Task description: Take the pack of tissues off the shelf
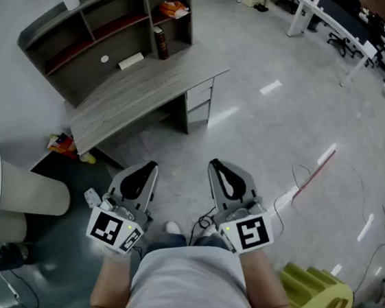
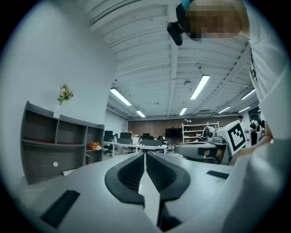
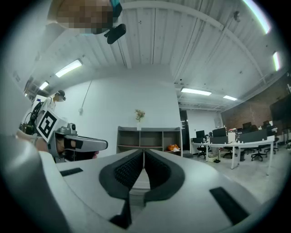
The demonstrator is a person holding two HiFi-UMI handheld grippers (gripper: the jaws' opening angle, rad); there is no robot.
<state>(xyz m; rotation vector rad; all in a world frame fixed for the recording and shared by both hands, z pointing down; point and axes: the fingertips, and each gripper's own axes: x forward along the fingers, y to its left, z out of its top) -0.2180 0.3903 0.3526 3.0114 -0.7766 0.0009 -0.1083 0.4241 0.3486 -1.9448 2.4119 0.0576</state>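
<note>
Phase: start, standing well apart from desk (image 1: 137, 94) | left gripper (image 1: 151, 167): jaws pressed together, empty, carried level since nothing is in reach | right gripper (image 1: 214, 162): likewise closed, empty | orange pack (image 1: 174, 8), probably the tissues: shelf (image 1: 50, 22) top-right compartment, at desk's back right corner | next: approach, open one claw

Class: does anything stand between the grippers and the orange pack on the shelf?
Nothing visible does. Bare floor lies between the left gripper, the right gripper and the desk; the orange pack sits in an open compartment of the shelf above it.
</note>
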